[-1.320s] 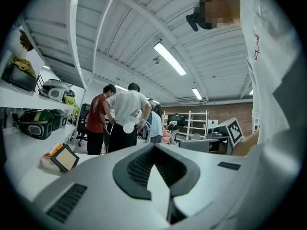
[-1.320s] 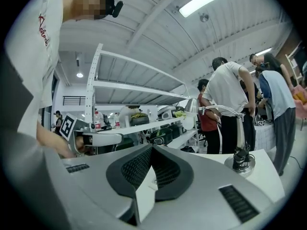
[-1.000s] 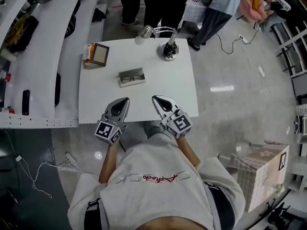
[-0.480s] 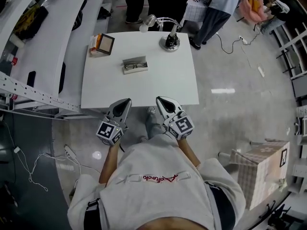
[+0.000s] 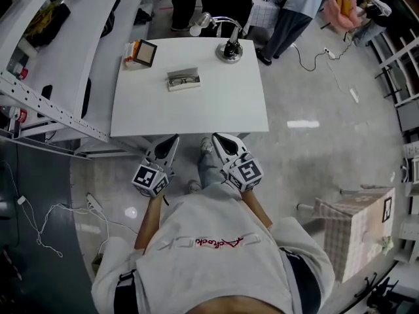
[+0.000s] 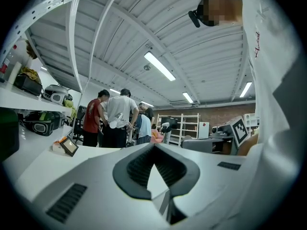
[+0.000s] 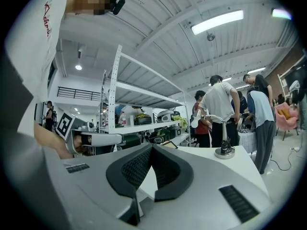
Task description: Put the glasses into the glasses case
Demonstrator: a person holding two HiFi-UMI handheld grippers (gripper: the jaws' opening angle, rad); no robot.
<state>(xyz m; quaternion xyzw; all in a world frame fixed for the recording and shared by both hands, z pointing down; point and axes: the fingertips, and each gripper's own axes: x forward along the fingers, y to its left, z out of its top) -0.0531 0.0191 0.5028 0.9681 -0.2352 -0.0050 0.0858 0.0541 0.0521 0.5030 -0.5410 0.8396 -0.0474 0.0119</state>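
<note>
An open grey glasses case (image 5: pixel 183 79) lies on the white table (image 5: pixel 222 103), toward its far left. Dark-framed glasses (image 5: pixel 184 80) rest in or on it; which, I cannot tell at this distance. Both grippers hover side by side off the table's near edge, close to the person's chest, well short of the case. My left gripper (image 5: pixel 171 138) is shut with nothing in it, its tip (image 6: pixel 154 145) pointing toward the table. My right gripper (image 5: pixel 217 137) is likewise shut and empty (image 7: pixel 151 147). Neither gripper view shows the case or the glasses.
A desk lamp (image 5: pixel 230 48) stands at the table's far right, a small picture frame (image 5: pixel 145 52) and an orange packet (image 5: pixel 133 53) at the far left. Several people stand beyond the table. White shelving (image 5: pixel 59 51) runs along the left. A checked box (image 5: pixel 350 231) sits on the floor at right.
The person has stepped back: the table and case now lie farther off, and both grippers have come off the table's near edge to over the floor. Both stayed shut.
</note>
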